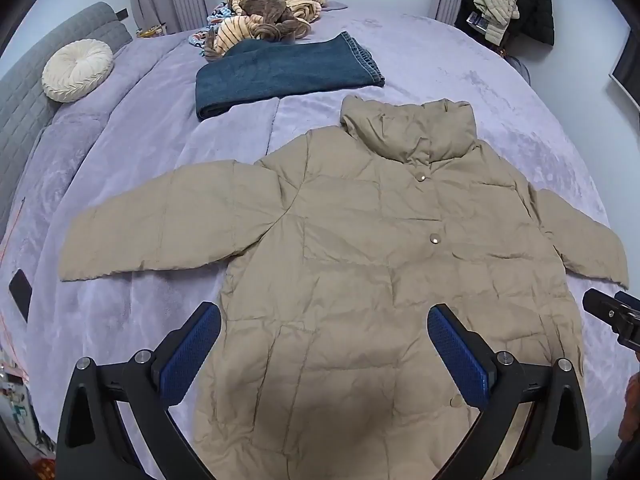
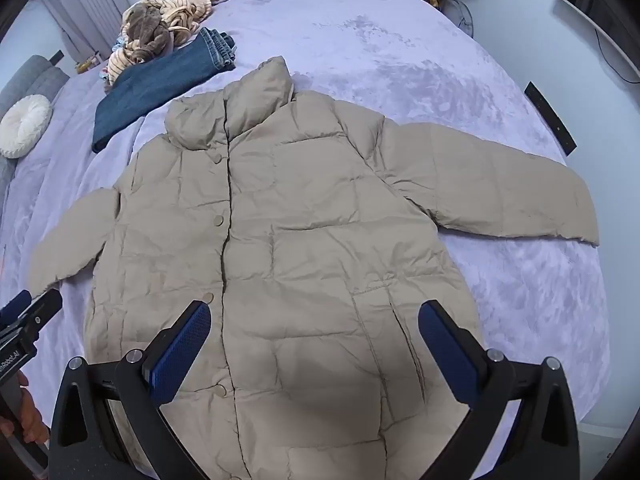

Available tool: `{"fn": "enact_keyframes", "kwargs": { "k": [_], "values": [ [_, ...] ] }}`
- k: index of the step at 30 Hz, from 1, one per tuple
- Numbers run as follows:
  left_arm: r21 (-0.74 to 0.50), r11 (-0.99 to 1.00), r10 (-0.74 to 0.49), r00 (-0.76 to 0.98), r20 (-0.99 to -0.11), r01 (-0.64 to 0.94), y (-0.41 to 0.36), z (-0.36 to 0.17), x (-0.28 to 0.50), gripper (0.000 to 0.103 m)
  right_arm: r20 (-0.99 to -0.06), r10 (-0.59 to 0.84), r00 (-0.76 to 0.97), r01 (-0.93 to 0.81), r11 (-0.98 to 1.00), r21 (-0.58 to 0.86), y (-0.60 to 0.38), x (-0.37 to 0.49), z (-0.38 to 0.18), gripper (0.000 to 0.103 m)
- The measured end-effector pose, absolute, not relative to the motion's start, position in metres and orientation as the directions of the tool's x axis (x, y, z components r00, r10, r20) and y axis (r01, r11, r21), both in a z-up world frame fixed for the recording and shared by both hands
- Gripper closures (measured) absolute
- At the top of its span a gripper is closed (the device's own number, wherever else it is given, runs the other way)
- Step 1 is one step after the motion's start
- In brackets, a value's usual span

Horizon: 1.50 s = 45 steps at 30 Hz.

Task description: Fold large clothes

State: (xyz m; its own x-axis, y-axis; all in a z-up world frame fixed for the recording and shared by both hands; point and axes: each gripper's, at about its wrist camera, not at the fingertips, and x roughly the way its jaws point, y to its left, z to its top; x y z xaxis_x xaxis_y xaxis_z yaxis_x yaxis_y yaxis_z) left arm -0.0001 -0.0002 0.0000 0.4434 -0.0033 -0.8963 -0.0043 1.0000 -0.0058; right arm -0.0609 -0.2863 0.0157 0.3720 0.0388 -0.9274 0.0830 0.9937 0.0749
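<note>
A beige puffer jacket (image 1: 360, 248) lies flat, front up and buttoned, on the lilac bed, collar away from me, both sleeves spread out; it also shows in the right wrist view (image 2: 304, 220). My left gripper (image 1: 324, 320) is open and empty above the jacket's lower left part. My right gripper (image 2: 314, 316) is open and empty above the lower right part. Each gripper's tip shows at the edge of the other's view: the right gripper's (image 1: 612, 316) and the left gripper's (image 2: 28, 316).
Folded blue jeans (image 1: 280, 72) lie beyond the jacket's collar, with a pile of striped and brown clothes (image 1: 264, 16) behind them. A round cream cushion (image 1: 76, 70) sits against the grey headboard (image 1: 24, 112). A dark phone (image 1: 20, 294) lies at the left bed edge.
</note>
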Motion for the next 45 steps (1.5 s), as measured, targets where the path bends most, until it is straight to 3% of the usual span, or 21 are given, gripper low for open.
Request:
{"fn": "enact_keyframes", "kwargs": {
  "k": [45],
  "values": [
    [0.001,1.000,-0.007,0.447,-0.894,0.018,-0.010,0.014,-0.009,0.000,-0.909,0.044,0.414,0.055,0.996,0.073,-0.282,-0.065,0.030,0.000]
  ]
}}
